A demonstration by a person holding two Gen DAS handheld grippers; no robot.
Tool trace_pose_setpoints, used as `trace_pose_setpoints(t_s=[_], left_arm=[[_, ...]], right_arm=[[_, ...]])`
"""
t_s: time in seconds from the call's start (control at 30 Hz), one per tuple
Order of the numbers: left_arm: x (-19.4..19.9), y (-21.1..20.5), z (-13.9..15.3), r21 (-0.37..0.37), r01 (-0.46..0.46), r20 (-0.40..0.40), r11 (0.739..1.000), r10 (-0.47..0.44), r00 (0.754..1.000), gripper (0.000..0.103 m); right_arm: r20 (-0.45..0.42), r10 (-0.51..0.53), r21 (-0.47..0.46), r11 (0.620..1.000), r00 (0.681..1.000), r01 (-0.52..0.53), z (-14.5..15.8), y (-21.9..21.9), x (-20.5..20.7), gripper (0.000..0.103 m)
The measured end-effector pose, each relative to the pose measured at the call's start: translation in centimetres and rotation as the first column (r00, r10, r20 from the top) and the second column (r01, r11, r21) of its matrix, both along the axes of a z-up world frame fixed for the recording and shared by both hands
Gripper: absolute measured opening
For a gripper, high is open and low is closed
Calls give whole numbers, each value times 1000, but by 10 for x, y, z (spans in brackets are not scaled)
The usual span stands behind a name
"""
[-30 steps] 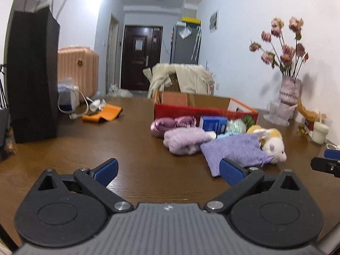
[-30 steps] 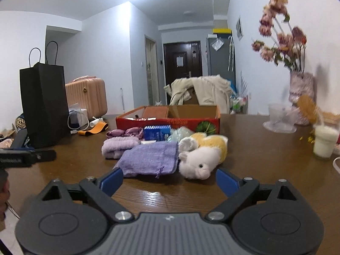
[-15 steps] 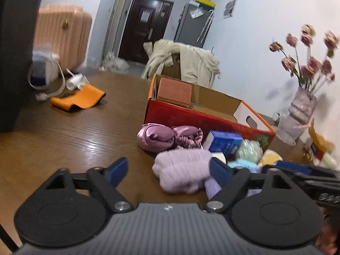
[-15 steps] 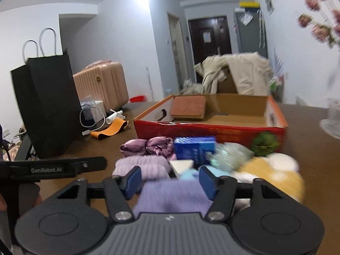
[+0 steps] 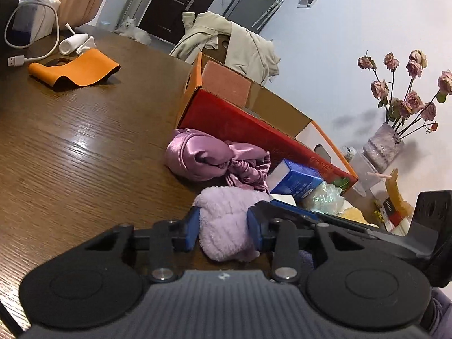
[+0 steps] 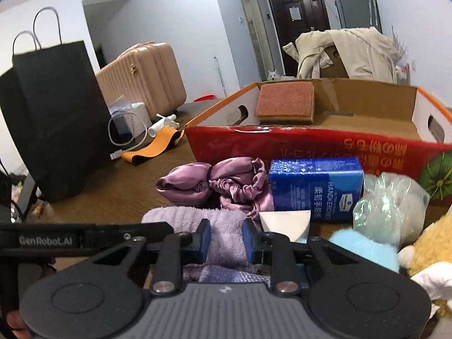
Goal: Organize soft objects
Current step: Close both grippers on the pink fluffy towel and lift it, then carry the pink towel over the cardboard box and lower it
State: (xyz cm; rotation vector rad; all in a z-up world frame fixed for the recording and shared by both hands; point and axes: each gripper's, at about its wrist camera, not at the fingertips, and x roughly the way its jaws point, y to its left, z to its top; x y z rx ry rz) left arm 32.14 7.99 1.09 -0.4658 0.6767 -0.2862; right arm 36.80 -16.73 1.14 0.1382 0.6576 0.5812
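Observation:
A fluffy lilac cloth (image 5: 226, 223) lies on the wooden table in front of the red cardboard box (image 5: 240, 121). My left gripper (image 5: 223, 230) is shut on one end of it. My right gripper (image 6: 226, 238) is shut on the other end of the same cloth (image 6: 223, 237). A shiny purple satin bundle (image 5: 206, 155) (image 6: 214, 183) lies just behind it. A knitted purple cloth (image 6: 226, 275) shows under my right gripper. A yellow and white plush toy (image 6: 429, 257) lies at the right.
The box (image 6: 325, 141) is open and holds a brown sponge block (image 6: 285, 101). A blue tissue pack (image 6: 316, 189), a pale green mesh ball (image 6: 389, 206), a black paper bag (image 6: 53, 118), an orange strap (image 5: 73, 69) and a flower vase (image 5: 381, 147) stand around.
Both grippers moved forward and down to the pile and closed on the fluffy lilac cloth, one at each end. Both were open a second ago.

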Motion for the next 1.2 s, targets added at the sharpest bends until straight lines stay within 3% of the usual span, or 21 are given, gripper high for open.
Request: trace_pose_setpoints(t_s=[0.17,0.37,0.6,0.77,0.9,1.0,1.07,1.13,1.2], left_arm=[[-1,-1,-1,3,-2,13,1000,2,1000,33],[-17,0,16,1,-23,88,1000,23,996,27],[-83,-20,74,21,37,248,999,-41,968,26],[-117,-32,93,23,60,293,998,-64,954,25],[-134,-34,100,-6,59,306,998,-54,950,24],[-144,-36,109,-20,71,330,997,-61,942,24],[-148,-37,115,-44,89,340,995,-69,938,24],[-150,-39,119,-63,118,354,991,-89,931,24],[-147,-39,123,-99,143,357,985,-99,929,24]], right_arm=[[6,-4,-4,1000,1000,4,0,0,-1,23],[40,-15,11,1000,999,15,15,-5,-12,2],[213,2,76,997,977,-18,70,-20,-89,0],[242,-33,119,993,970,4,81,-47,-129,1],[228,-81,162,986,970,44,80,-74,-149,9],[206,-100,254,966,973,45,74,-97,-157,19],[184,-109,330,943,977,43,69,-111,-160,24],[147,-111,404,914,983,43,62,-123,-157,37],[115,-89,490,871,989,21,56,-136,-150,39]])
